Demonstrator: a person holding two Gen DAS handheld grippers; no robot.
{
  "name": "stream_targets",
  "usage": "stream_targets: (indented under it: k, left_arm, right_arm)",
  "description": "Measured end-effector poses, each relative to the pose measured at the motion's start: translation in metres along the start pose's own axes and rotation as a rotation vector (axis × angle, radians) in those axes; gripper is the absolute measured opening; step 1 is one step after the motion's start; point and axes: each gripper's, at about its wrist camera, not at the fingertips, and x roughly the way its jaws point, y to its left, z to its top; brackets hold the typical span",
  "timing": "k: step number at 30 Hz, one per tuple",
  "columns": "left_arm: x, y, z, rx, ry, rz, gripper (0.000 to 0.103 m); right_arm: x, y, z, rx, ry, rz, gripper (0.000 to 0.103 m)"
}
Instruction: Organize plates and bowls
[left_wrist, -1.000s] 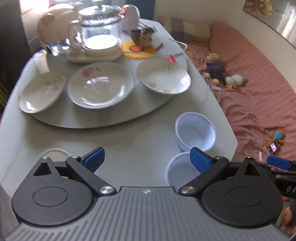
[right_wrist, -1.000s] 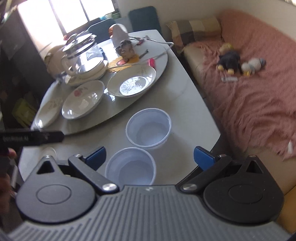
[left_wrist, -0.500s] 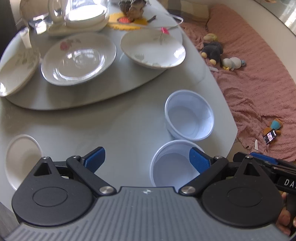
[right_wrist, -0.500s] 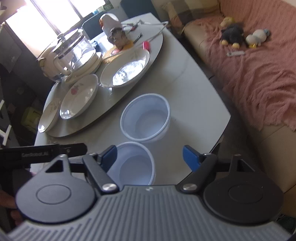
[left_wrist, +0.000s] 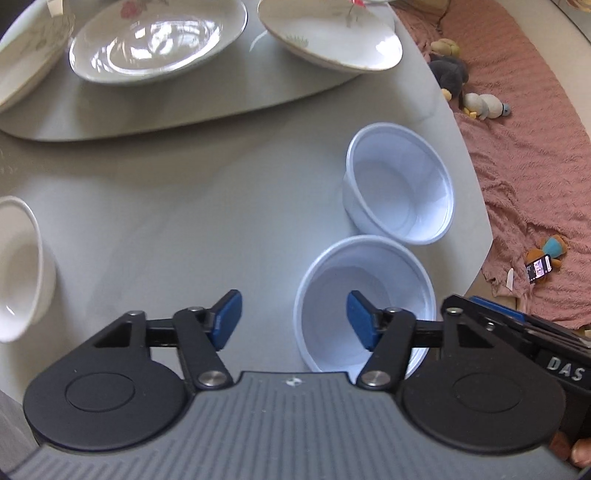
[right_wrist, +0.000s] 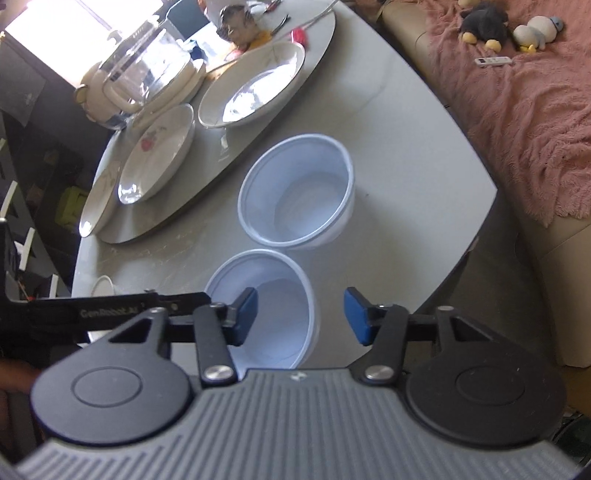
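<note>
Two white plastic bowls stand side by side near the table's right edge: the near bowl (left_wrist: 364, 295) (right_wrist: 273, 299) and the far bowl (left_wrist: 400, 184) (right_wrist: 299, 192). My left gripper (left_wrist: 291, 317) is open, its right finger over the near bowl and its left finger outside the rim. My right gripper (right_wrist: 301, 314) is open over the same bowl's right rim. Three floral plates (left_wrist: 155, 37) (right_wrist: 255, 85) lie on the turntable (left_wrist: 110, 114). A small white bowl (left_wrist: 18, 266) stands at the left.
A glass kettle (right_wrist: 144, 74) and clutter sit at the back of the turntable. The table edge (right_wrist: 476, 229) runs close on the right, with a pink-covered couch (right_wrist: 517, 92) and soft toys beyond. The other gripper's body (left_wrist: 517, 339) sits at the left wrist view's right.
Both grippers have come down and forward toward the near plastic bowl, which now lies between their fingers. Both stay open. The small white bowl came into view on the left.
</note>
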Motion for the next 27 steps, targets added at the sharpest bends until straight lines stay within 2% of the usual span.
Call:
stream_targets:
  k: [4, 10, 12, 15, 20, 23, 27]
  left_arm:
    - [0.011, 0.001, -0.003, -0.024, 0.006, 0.004, 0.05]
    - [0.023, 0.005, -0.004, -0.036, 0.022, -0.005, 0.038]
    - [0.026, 0.005, -0.003, -0.04, 0.027, -0.014, 0.025]
    - [0.026, 0.006, -0.004, -0.042, 0.009, 0.008, 0.015]
    - [0.025, 0.0, -0.002, -0.004, 0.009, 0.03, 0.009]
    - [0.025, -0.003, -0.003, 0.009, 0.014, 0.033, 0.007]
    - [0.028, -0.002, -0.002, 0.004, 0.02, 0.027, 0.007]
  right_arm:
    - [0.012, 0.001, -0.002, -0.008, 0.043, -0.031, 0.036]
    - [0.018, -0.002, -0.004, -0.024, 0.055, -0.062, 0.035]
    - [0.019, -0.002, -0.003, -0.026, 0.058, -0.06, 0.031]
    - [0.022, -0.005, 0.0, -0.021, 0.086, -0.051, 0.029]
    - [0.026, -0.002, 0.002, -0.036, 0.081, -0.05, 0.026]
    - [0.025, -0.002, 0.004, -0.036, 0.083, -0.04, 0.017]
    - [0.024, 0.005, 0.004, -0.074, 0.075, -0.021, 0.016]
